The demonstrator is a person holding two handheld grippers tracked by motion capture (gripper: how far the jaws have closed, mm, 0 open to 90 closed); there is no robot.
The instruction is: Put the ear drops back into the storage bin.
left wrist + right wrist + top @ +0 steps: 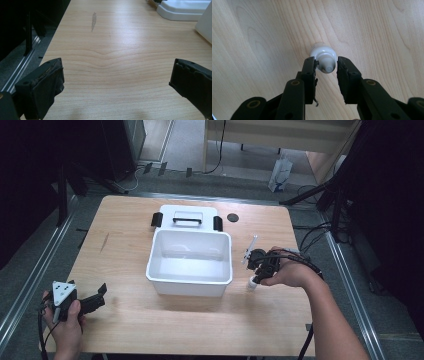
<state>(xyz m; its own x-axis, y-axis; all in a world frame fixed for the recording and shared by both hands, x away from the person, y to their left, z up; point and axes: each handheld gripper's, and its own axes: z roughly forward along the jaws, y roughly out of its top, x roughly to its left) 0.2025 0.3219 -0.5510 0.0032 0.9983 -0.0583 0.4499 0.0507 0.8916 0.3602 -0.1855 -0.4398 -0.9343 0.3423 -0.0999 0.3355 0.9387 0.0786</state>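
Bottle (pixel 323 58) — base hidden — between right gripper (pixel 326 67) jaws

The small white bottle (pixel 323 58) sat between the right gripper's (pixel 326 67) jaws — contact unclear; in the high view the hand (pixel 287 270) hid most of it.

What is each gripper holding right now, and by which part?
The left gripper is open over bare table, holding nothing. The right gripper has its jaws around the cap end of a small white bottle; whether both pads actually press it cannot be told.
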